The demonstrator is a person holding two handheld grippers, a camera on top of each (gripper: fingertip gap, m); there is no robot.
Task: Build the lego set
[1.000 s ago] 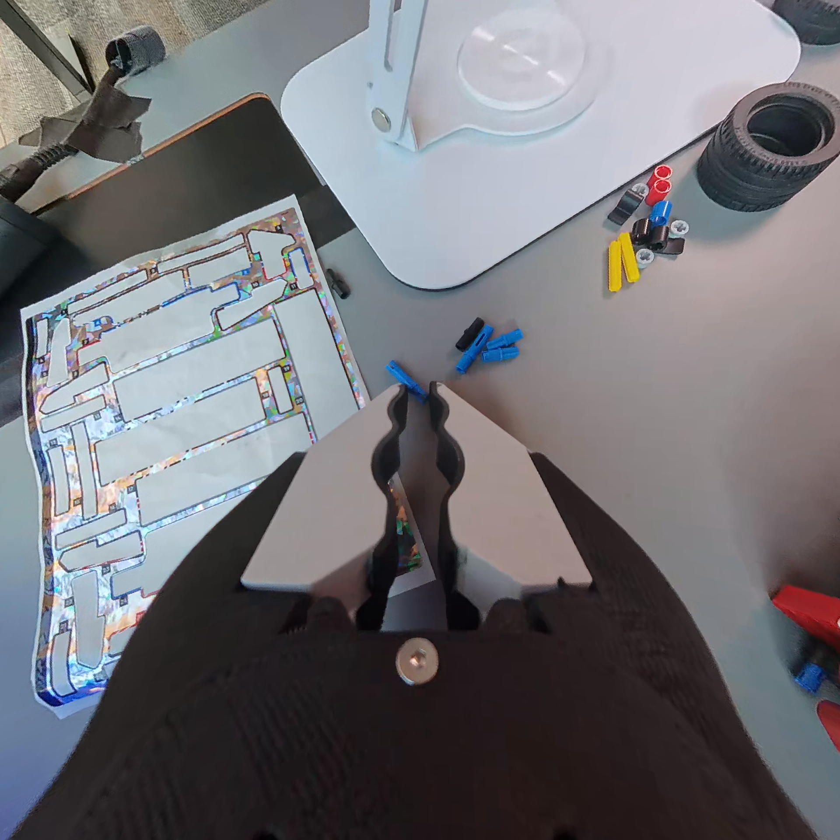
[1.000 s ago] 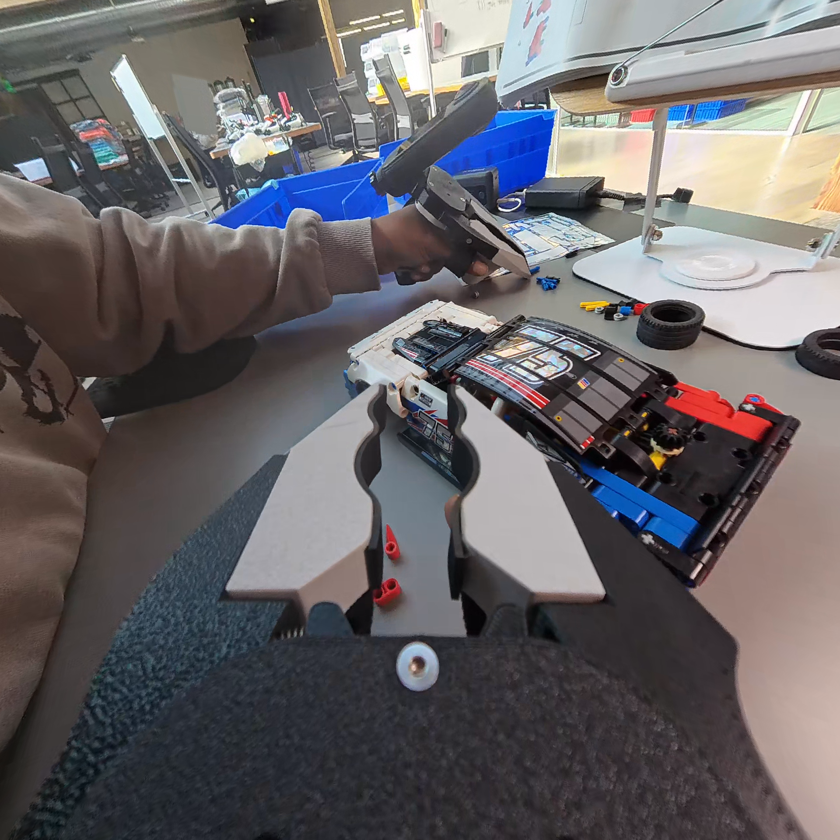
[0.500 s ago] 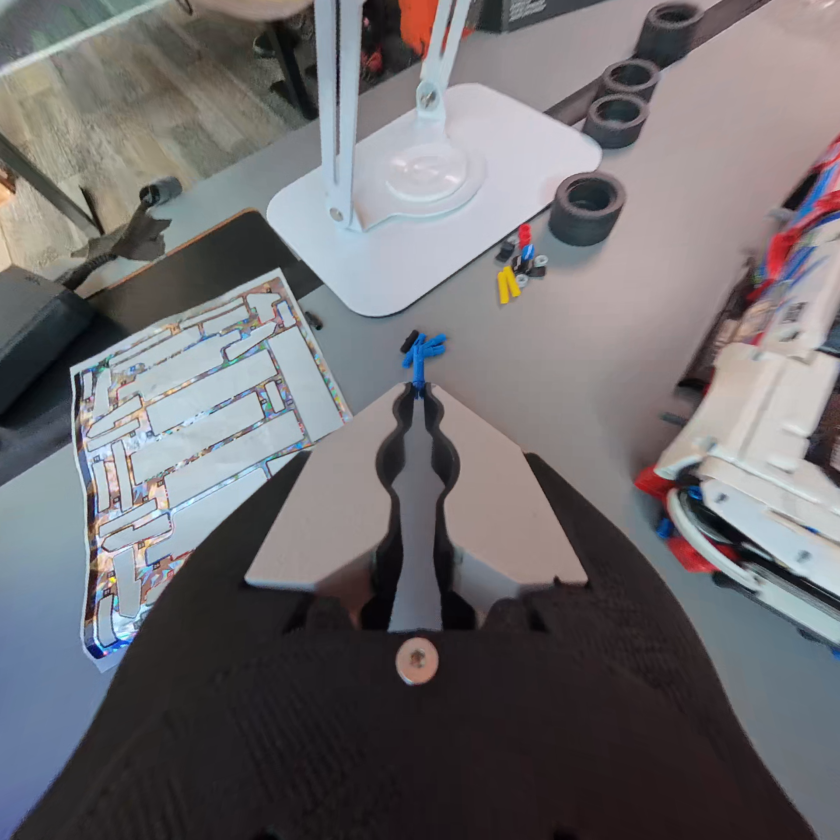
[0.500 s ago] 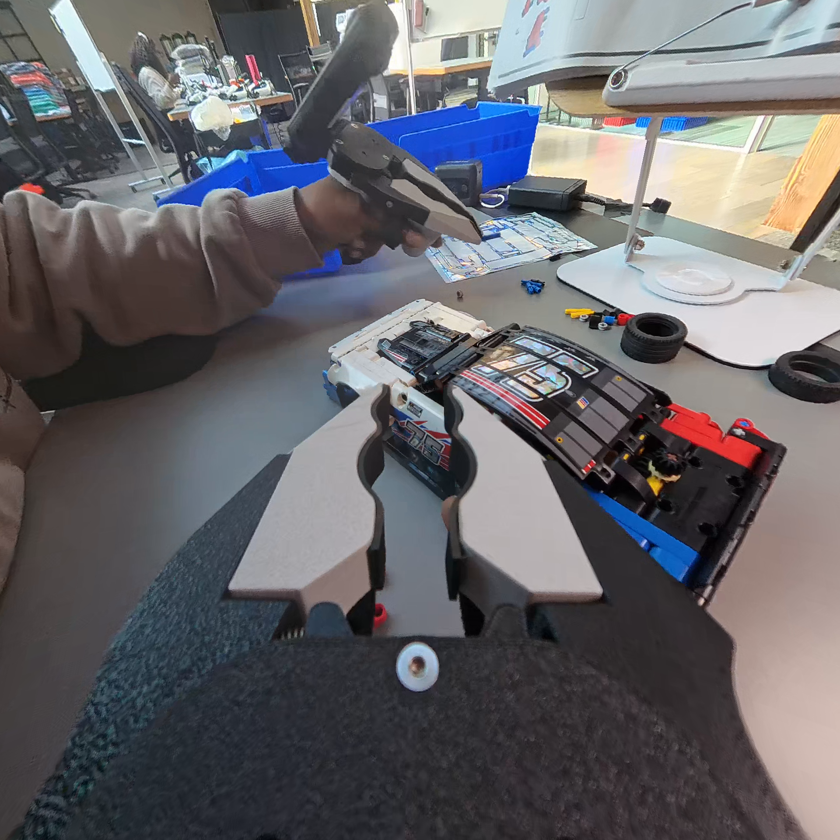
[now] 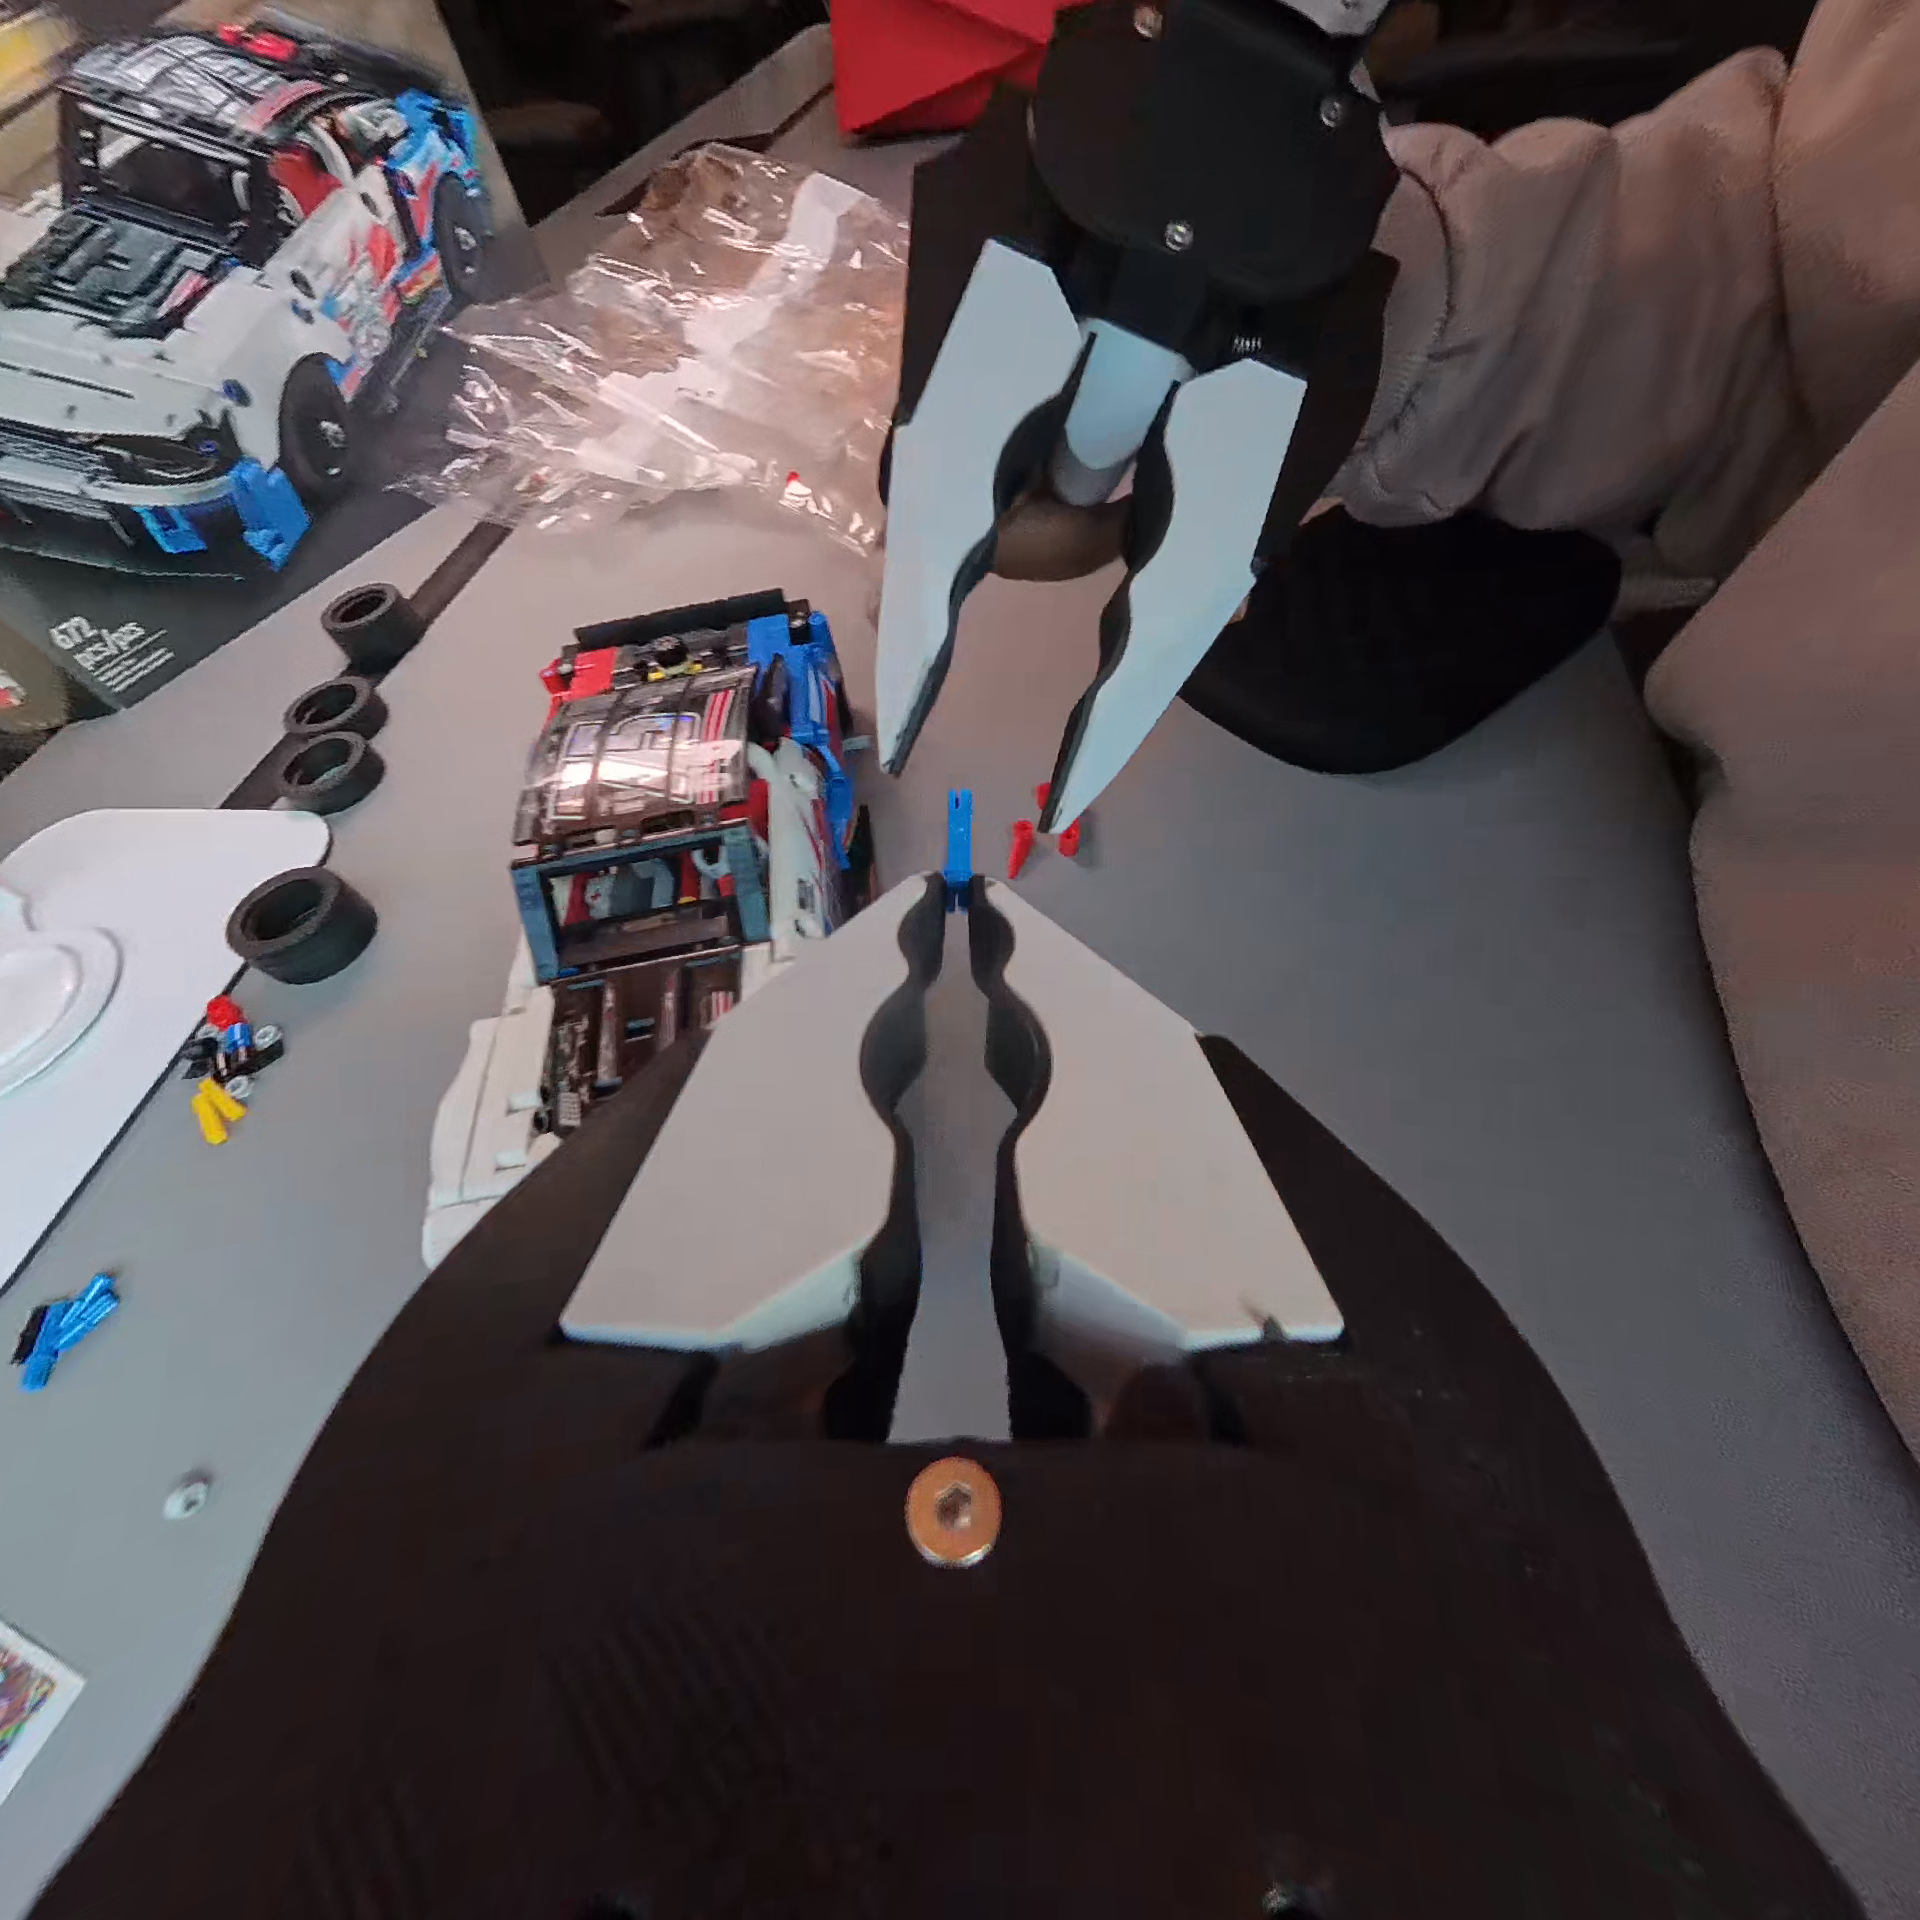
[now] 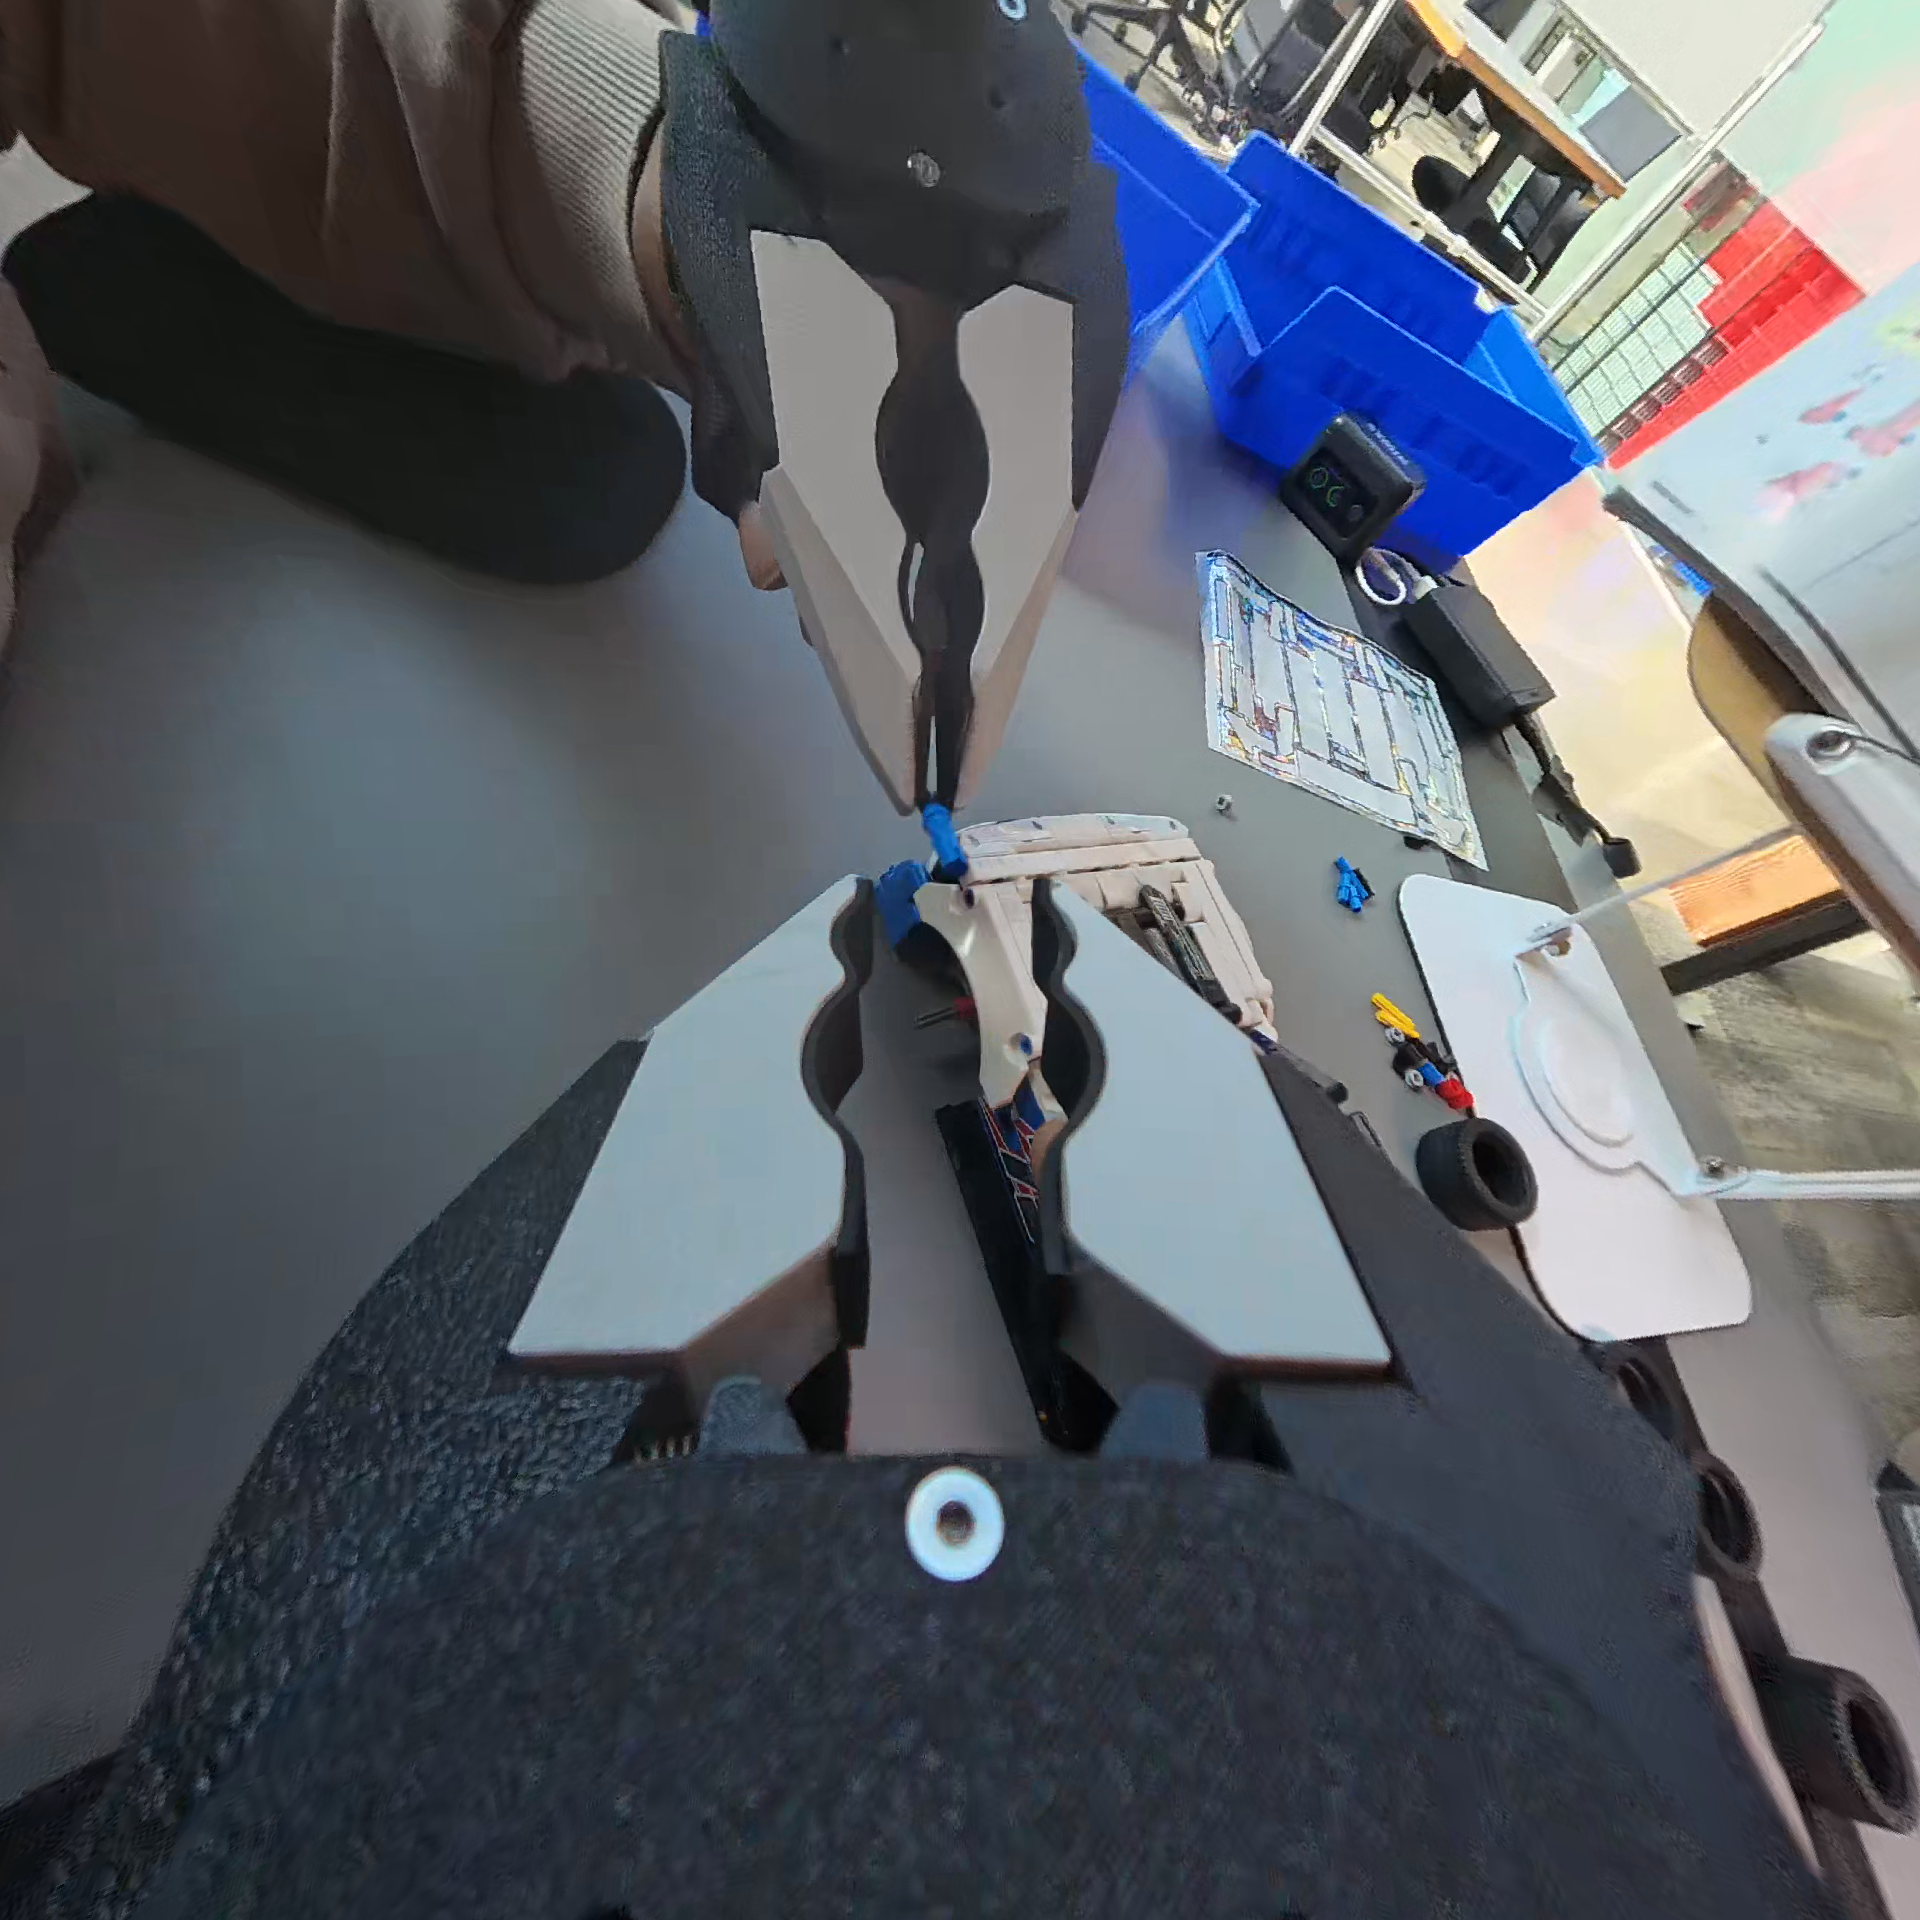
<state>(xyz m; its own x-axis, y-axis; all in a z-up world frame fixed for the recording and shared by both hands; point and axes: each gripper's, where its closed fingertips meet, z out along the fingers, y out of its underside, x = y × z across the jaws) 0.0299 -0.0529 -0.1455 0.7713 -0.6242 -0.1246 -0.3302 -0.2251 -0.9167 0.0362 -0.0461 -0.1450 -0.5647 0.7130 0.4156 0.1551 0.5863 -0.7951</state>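
the left gripper [image 5: 957, 883] is clenched on a small blue pin [image 5: 957, 847], pinched at the very fingertips so most of the pin sticks out past them. in the right wrist view that same gripper [image 6: 938, 800] points down with the pin [image 6: 941, 834] just above the white front corner of the lego car [image 6: 1081, 904]; whether pin and car touch cannot be told. the right gripper [image 6: 951, 914] is released, its fingers spread with nothing between them, and the car's white fender shows through the gap. in the left wrist view the right gripper [image 5: 977, 790] hangs beside the car [image 5: 665, 821], on the side away from the white stand base [image 5: 135, 997], its tips just above three small red pins [image 5: 1042, 831] on the grey table [image 5: 1403, 1039]. a loose black tyre [image 5: 303, 926] lies between the car and the stand base, next to a cluster of small mixed pieces [image 5: 223, 1060]. a few blue pins [image 5: 62, 1330] lie off the car's white end.
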